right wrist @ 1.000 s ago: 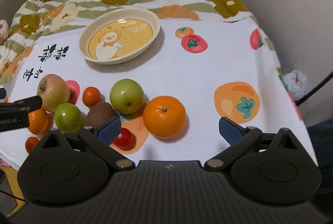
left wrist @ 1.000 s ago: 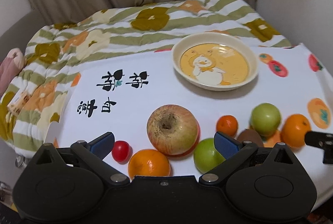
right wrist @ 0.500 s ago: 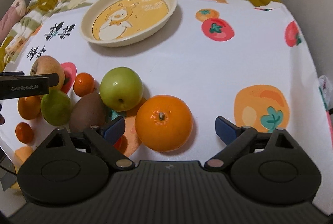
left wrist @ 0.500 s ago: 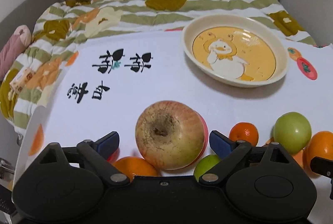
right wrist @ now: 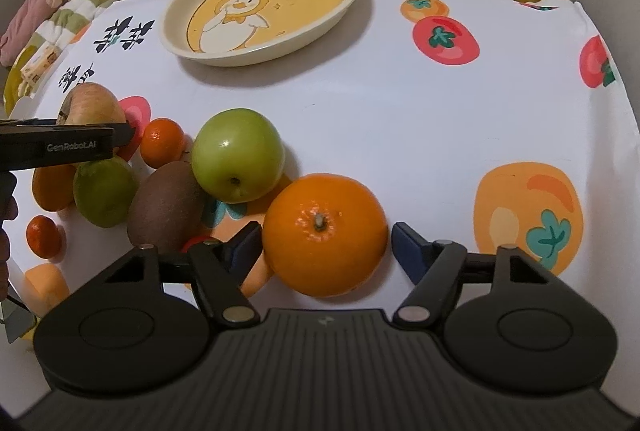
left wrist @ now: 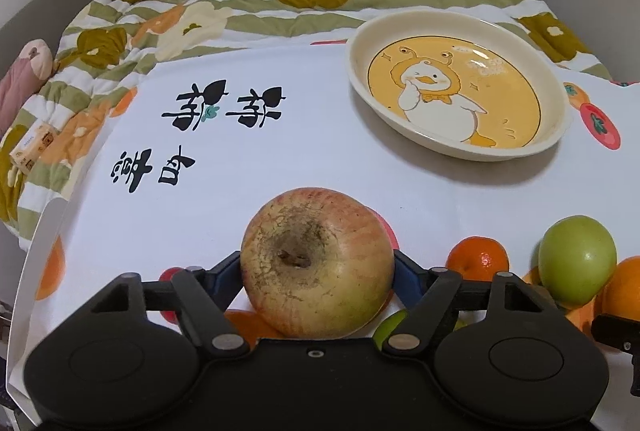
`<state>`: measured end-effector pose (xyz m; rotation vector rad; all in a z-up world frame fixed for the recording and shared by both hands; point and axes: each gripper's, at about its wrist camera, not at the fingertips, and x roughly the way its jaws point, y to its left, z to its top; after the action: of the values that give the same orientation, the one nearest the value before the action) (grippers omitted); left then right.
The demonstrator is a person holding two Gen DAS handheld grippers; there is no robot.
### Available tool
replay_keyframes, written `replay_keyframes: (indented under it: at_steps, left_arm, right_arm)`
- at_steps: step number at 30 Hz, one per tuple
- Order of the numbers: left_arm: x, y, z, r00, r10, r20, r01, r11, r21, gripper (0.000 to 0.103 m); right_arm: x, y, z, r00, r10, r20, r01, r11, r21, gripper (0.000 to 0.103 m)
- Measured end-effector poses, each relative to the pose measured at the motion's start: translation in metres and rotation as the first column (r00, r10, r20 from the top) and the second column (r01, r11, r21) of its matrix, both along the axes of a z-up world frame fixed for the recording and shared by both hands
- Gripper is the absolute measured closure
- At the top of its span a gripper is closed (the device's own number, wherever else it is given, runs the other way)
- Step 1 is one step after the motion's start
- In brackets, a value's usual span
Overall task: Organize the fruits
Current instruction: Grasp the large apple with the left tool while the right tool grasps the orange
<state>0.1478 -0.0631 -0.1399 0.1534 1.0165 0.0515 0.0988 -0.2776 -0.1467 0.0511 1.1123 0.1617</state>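
Both pairs of jaws have just been closing. The left gripper (left wrist: 318,269) now has its blue pads against the flanks of the large russeted red-yellow apple (left wrist: 317,263); the right gripper (right wrist: 326,241) brackets the big round orange (right wrist: 325,234), left pad touching, right pad just off. Both fruits sit on the white printed tablecloth (right wrist: 400,119), near the empty cream duck-pattern plate (right wrist: 176,43). Lifting looks next.

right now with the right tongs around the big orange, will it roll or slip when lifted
The orange is round and sits on flat cloth, so a nudge would probably roll it. Its skin looks dimpled, likely giving the pads some bite. The right tongs, just closing, straddle its widest part, left pad touching, a sliver of gap on the right, so an even squeeze should hold.
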Motion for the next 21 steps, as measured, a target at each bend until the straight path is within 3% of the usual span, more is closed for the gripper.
replay_keyframes:
  at_steps: [5, 21]
  left_arm:
    - [-0.002, -0.003, -0.001, 0.999, -0.033, 0.013, 0.033, 0.999, 0.018, 0.024]
    - [-0.023, 0.006, 0.021, 0.993, -0.095, 0.073, 0.097, 0.995, -0.022, 0.024]
  right_arm:
    - [0.001, 0.003, -0.001, 1.0, -0.011, 0.001, 0.011, 1.0, -0.009, 0.024]
    - [-0.012, 0.009, 0.015, 0.996, -0.085, 0.034, 0.086, 0.996, -0.029, 0.025]
